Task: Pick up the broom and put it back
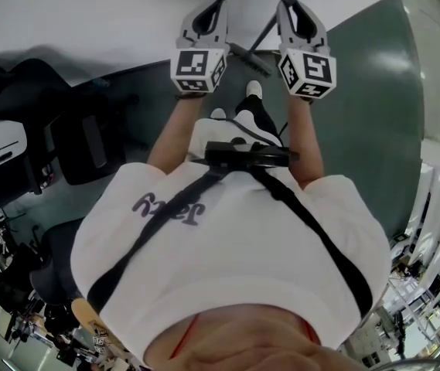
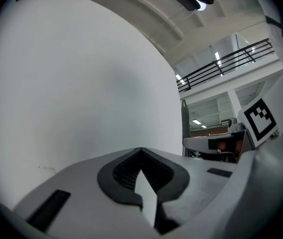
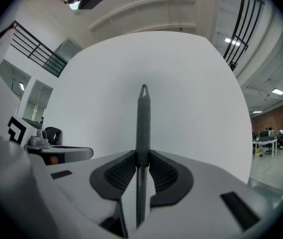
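The broom's grey handle (image 3: 142, 123) stands upright between the jaws of my right gripper (image 3: 141, 156), which is shut on it. In the head view the handle (image 1: 272, 23) slants down from the right gripper (image 1: 289, 6) to the dark broom head (image 1: 249, 59), which is low by the floor close to the wall. Beside it, my left gripper (image 1: 218, 3) is held out at the same height. Its jaws (image 2: 140, 151) meet at the tips with nothing between them. Both grippers point level at the white wall (image 2: 81, 83).
A black office chair (image 1: 65, 130) stands at the left on the dark green floor (image 1: 359, 91). The person's shoes (image 1: 254, 89) are close to the wall (image 1: 88, 14). Desks and clutter fill the bottom corners of the head view.
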`<state>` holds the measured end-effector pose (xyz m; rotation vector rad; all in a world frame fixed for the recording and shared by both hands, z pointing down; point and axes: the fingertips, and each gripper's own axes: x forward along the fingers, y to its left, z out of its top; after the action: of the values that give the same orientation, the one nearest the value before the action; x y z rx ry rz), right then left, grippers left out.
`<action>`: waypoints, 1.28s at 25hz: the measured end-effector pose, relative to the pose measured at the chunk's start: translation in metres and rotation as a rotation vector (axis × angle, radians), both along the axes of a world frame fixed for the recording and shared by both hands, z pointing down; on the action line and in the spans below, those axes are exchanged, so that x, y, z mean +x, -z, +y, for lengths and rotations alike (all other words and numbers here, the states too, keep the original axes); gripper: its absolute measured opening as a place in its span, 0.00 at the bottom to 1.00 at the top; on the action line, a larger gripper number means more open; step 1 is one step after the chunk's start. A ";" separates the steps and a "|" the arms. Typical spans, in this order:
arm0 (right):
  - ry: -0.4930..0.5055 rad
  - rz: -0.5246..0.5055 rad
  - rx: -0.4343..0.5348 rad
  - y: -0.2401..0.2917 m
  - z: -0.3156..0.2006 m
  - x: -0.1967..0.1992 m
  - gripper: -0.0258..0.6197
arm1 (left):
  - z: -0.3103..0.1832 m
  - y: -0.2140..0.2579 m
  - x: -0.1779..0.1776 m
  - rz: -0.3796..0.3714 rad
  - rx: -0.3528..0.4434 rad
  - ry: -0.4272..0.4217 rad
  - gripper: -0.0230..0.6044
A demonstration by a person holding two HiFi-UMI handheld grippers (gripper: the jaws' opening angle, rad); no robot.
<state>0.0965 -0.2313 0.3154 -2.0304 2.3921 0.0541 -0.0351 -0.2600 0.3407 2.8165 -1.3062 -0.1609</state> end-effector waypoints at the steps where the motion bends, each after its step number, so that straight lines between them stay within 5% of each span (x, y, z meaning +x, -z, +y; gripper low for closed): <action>1: 0.008 0.001 -0.003 -0.002 -0.001 -0.005 0.18 | 0.000 -0.002 -0.005 -0.001 -0.003 0.008 0.05; 18: 0.243 0.032 -0.205 -0.108 -0.037 -0.092 0.18 | -0.001 -0.076 -0.087 -0.037 -0.152 0.208 0.05; 32: 0.290 0.053 -0.430 -0.255 -0.069 -0.122 0.18 | -0.019 -0.177 -0.093 -0.068 -0.303 0.210 0.05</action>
<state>-0.0256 -0.3000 0.5703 -1.7997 2.9080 -0.4486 -0.1286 -0.2793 0.5178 2.4526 -1.4960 0.1200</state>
